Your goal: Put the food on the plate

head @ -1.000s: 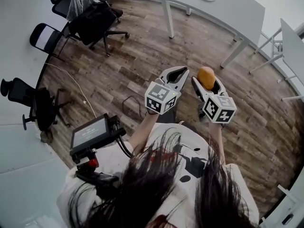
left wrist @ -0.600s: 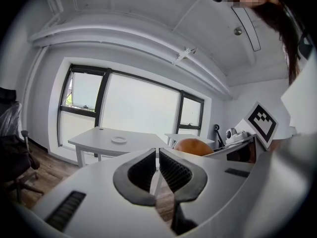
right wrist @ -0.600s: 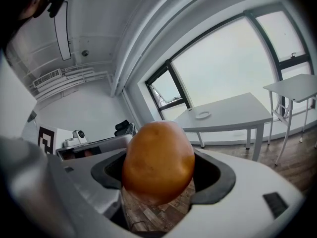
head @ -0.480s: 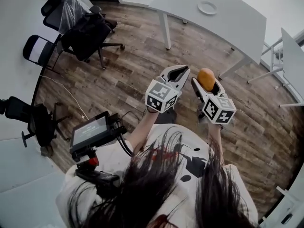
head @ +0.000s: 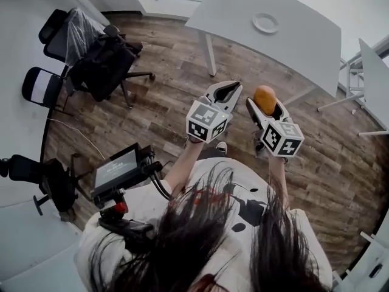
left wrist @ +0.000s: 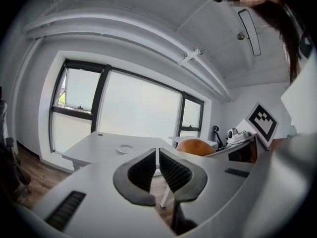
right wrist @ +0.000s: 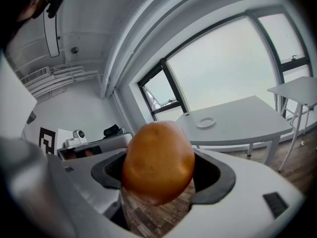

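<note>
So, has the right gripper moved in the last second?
Yes. In the head view the right gripper, shut on the orange food, has come nearer the white table: the floor gap up to the plate has shrunk.

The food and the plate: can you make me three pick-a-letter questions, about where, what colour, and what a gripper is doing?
1. Where is the plate? A. on the table B. on the floor C. on a chair
2. What colour is the food? A. green B. orange C. blue
3. How is the left gripper? A. shut on the food B. shut, empty C. wide open
Answers: A, the plate lies on the white table; B, the food in the right gripper is orange; B, the left jaws meet with nothing between.
</note>
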The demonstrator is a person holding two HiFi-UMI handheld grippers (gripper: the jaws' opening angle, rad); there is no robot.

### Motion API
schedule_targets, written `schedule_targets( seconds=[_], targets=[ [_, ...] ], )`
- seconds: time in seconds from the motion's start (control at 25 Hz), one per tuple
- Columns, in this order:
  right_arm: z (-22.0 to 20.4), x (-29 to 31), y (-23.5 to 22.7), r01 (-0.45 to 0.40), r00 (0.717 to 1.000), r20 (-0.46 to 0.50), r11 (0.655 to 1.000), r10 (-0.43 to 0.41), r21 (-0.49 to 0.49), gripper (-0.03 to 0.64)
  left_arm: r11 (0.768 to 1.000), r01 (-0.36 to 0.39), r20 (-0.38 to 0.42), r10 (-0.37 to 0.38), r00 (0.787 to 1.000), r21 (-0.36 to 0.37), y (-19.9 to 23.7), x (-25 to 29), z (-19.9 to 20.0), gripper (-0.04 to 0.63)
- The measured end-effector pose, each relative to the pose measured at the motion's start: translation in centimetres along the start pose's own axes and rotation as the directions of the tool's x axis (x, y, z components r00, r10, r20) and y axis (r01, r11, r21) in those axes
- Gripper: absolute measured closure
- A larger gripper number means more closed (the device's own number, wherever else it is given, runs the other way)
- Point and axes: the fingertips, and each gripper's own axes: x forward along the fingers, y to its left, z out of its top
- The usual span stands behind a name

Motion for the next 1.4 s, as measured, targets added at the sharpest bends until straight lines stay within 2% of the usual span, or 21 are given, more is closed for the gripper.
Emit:
schedule_targets(
  seconds=[0.24, 0.4, 0.6, 1.04, 1.4],
  targets=[
    [1.0, 2.7, -1.0, 0.026, 1.0, -0.014, 0.999, -0.026, 0.018, 0.242, 0.999, 0.029, -0.039, -0.031, 0.999, -0.03, 2.7, 2.1, -1.0, 0.589],
    [1.5, 3.5, -2.7, 0.048, 0.999, -0.016, 0.998, -0.047, 0.038, 0.242, 0.998, 0.058, -0.053, -0.06, 0.997, -0.035, 2.8, 4.0, -1.1, 0.589],
    [2.3, 4.6, -4.4, 0.036, 0.999, -0.016, 0.997, -0.035, 0.066, 0.242, 0.995, 0.068, -0.06, -0.072, 0.996, -0.067, 3.1, 6.2, -1.4, 0.589],
    [7.3, 11.2, -11.0, -0.04, 0.997, -0.056, 0.998, 0.043, 0.047, 0.242, 0.997, -0.033, -0.049, 0.03, 0.998, -0.074, 8.0, 14.7, 1.1, 0.589],
    [11.1, 15.2, -17.3, -0.104, 0.99, -0.096, 0.994, 0.108, 0.046, 0.242, 0.992, -0.082, -0.06, 0.077, 0.995, -0.095, 9.2, 22.9, 2.2, 0.589]
  ],
)
